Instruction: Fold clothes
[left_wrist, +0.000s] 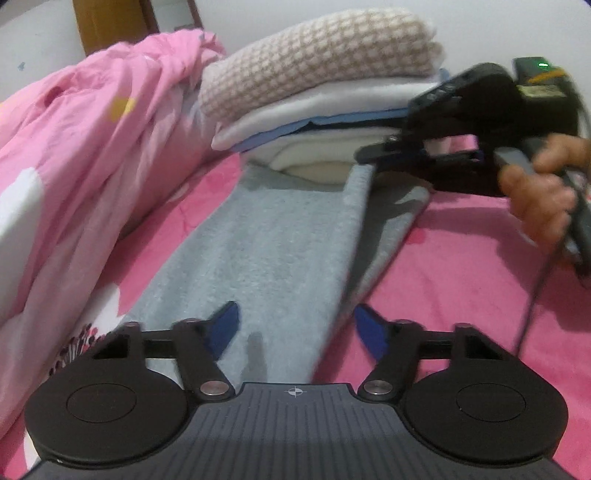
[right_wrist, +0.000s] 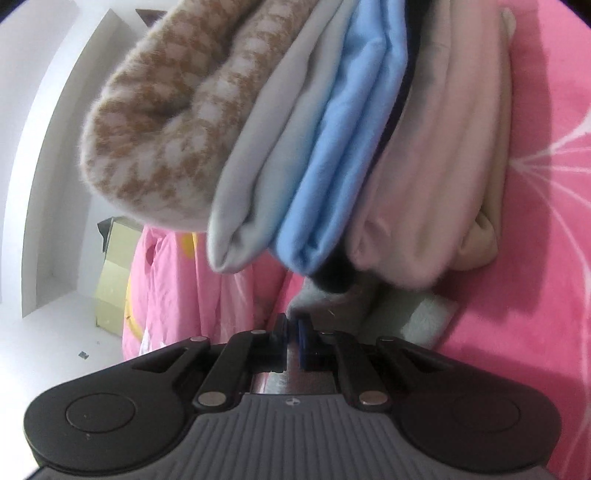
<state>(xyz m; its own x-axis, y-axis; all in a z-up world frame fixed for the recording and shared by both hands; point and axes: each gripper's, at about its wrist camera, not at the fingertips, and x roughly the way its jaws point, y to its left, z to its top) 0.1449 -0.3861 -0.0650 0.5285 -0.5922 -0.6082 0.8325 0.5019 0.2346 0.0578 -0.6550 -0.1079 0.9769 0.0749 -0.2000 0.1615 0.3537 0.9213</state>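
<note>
A pink bedsheet (left_wrist: 461, 258) spreads beneath both grippers, and a rumpled pink quilt (left_wrist: 92, 147) is heaped to the left of the left gripper's jaws. Ahead of those jaws and beyond the far end of the grey garment sits a stack of folded clothes (left_wrist: 317, 92): a brown-and-white checked knit (right_wrist: 155, 122) on top, then pale grey, light blue, a dark layer and cream pieces below. The grey garment (left_wrist: 280, 240) lies flat on the sheet as a long strip, running from between the left jaws away toward the stack, its right edge doubled over in a narrow fold.

The left gripper (left_wrist: 295, 328) has its jaws spread, blue pads apart above the near end of the grey garment with nothing pinched between them. The right gripper (right_wrist: 292, 328) has its jaws pressed together; in the left wrist view they lie at the far right corner of the grey garment, just in front of the stack, and the grey cloth sits right at their tips, though whether any is actually caught between the pads cannot be told. A hand (left_wrist: 543, 188) grips the right gripper's handle
</note>
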